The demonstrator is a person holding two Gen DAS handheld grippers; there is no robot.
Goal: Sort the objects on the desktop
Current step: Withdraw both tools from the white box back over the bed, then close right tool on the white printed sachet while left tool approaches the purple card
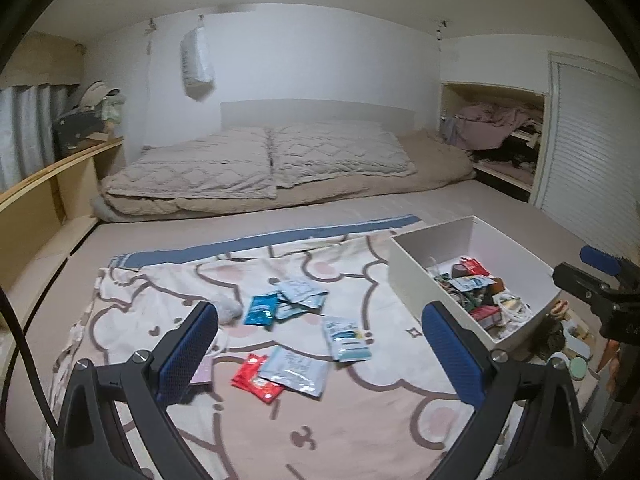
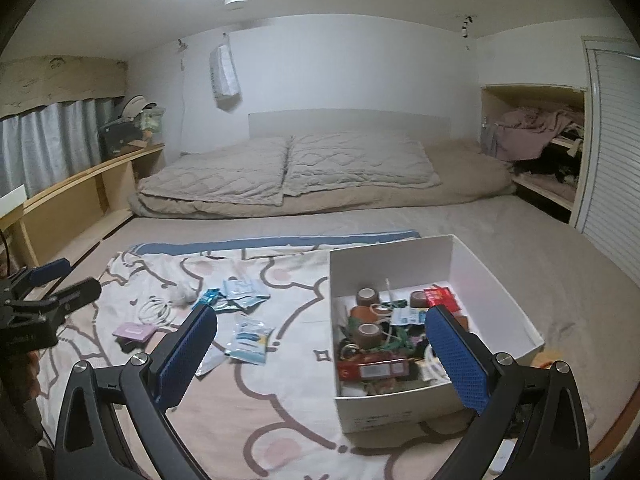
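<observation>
Both grippers empty, fingers spread wide — left gripper [image 1: 320, 332] hangs right over the loose packets [image 1: 298, 366] on the blanket, nearer than right gripper [image 2: 322, 340], which hovers beside the white box [image 2: 516, 300].

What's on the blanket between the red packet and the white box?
In the left wrist view, a pale blue packet lies between the red packet and the white box.

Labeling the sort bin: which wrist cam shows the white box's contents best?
Right wrist: the white box sits close, interior open to view. Left wrist shows the box farther off, obliquely, contents bunched.
</observation>
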